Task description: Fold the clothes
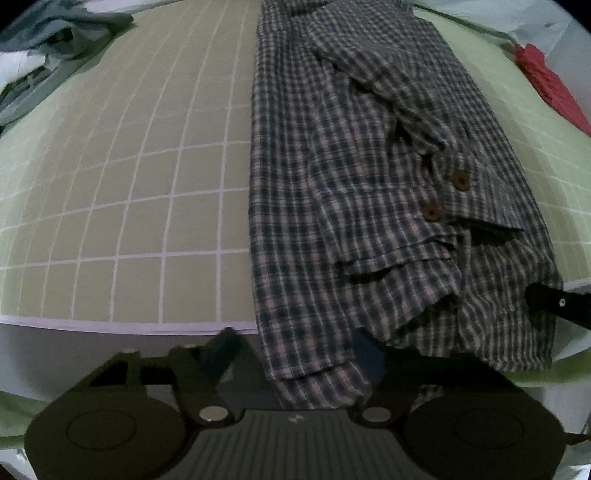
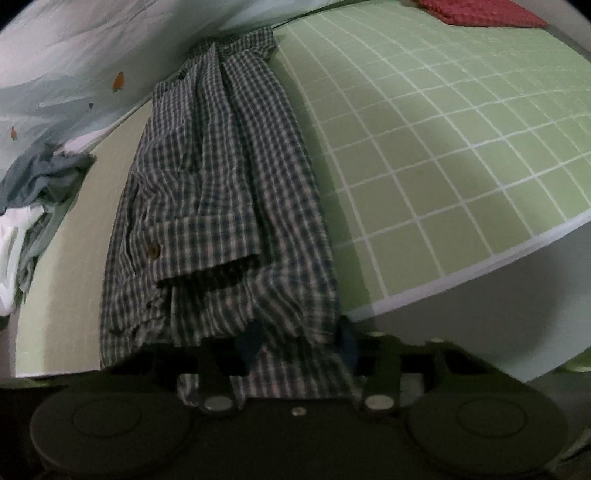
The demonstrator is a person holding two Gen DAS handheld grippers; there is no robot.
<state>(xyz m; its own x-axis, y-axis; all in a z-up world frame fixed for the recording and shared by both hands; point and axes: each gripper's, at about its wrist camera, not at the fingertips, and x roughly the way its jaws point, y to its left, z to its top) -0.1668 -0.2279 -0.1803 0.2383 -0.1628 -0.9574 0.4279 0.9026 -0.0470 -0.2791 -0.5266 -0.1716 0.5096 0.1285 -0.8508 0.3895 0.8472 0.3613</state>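
Left wrist view: no legible writing. Checked shirt lies folded lengthwise on the green grid mat, hem overhanging the near edge. Left gripper is spread, hem between its fingers. Right gripper likewise straddles the hem, unclenched.

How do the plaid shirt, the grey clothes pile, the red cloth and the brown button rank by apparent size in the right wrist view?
1. plaid shirt, largest by far.
2. grey clothes pile and red cloth: similar, both cut off by the frame edge, so unranked.
3. brown button, smallest.
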